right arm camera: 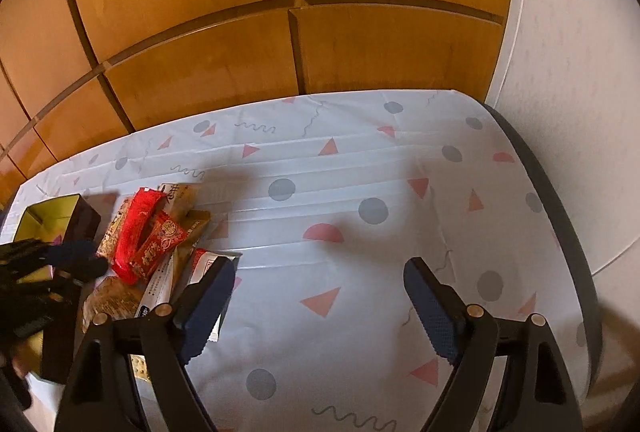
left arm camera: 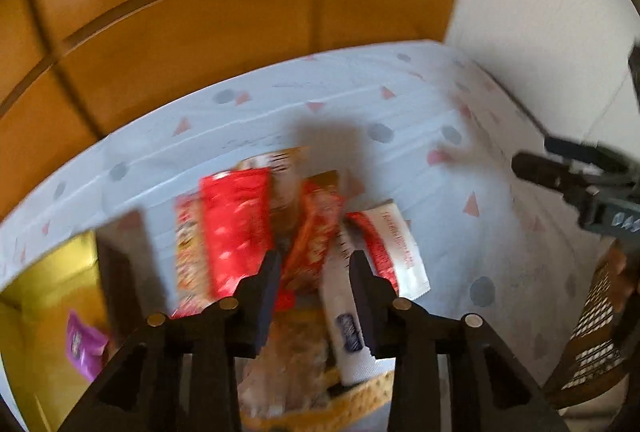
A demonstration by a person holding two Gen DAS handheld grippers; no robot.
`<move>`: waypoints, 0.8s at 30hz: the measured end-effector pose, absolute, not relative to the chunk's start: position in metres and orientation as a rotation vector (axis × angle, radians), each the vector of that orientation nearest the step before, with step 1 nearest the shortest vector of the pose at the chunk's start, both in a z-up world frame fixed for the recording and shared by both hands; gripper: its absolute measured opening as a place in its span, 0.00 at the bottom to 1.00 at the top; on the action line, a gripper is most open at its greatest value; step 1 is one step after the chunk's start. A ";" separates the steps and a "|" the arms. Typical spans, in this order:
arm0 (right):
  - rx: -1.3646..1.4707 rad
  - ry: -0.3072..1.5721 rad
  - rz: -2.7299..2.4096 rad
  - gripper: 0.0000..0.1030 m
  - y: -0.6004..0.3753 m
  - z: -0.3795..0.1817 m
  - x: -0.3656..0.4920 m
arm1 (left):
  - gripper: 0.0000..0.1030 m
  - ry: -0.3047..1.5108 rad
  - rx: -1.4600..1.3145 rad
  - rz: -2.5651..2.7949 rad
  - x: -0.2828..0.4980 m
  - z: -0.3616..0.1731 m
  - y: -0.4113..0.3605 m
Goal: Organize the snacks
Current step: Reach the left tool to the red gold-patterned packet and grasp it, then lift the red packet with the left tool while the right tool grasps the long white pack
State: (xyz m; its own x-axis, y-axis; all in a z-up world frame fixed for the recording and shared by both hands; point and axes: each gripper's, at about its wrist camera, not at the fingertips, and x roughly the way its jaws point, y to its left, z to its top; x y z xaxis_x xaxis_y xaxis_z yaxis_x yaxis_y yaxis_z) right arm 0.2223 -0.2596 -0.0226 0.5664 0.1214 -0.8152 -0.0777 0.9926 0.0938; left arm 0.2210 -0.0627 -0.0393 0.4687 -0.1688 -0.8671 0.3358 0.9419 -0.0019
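Left of the left gripper (left arm camera: 314, 264) sits a yellow-lined box (left arm camera: 52, 296) holding a purple packet (left arm camera: 84, 346). Its fingers (left arm camera: 268, 296) are parted with nothing between them, poised over a heap of snacks (left arm camera: 256, 228) — red wrappers ahead of the tips, a white packet (left arm camera: 346, 316) just inside the right finger. The right gripper (right arm camera: 320, 280) is spread wide, bare table (right arm camera: 340, 332) between its fingers — the snacks lie to their left.

left wrist: close above snack pile (left arm camera: 280, 232) | right wrist: higher, sharing it
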 end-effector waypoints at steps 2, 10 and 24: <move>0.063 0.965 0.119 0.85 -0.261 -0.023 0.223 | 0.35 1.045 0.233 -0.313 0.230 -0.048 -0.076; 0.066 0.961 0.151 0.85 -0.257 -0.022 0.222 | 0.22 1.116 0.211 -0.308 0.257 -0.082 -0.076; 0.001 1.020 0.149 0.85 -0.248 -0.034 0.226 | 0.21 0.889 0.104 -0.382 0.152 -0.020 -0.055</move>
State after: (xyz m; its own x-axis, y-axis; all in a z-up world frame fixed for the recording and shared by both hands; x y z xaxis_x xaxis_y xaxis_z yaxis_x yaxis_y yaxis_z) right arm 0.2259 -0.2482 -0.0339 0.5139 0.1244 -0.8488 -0.1236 0.9898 0.0703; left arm 0.1520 -0.0549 -0.0205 0.5676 -0.2821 -0.7735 0.3675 0.9275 -0.0685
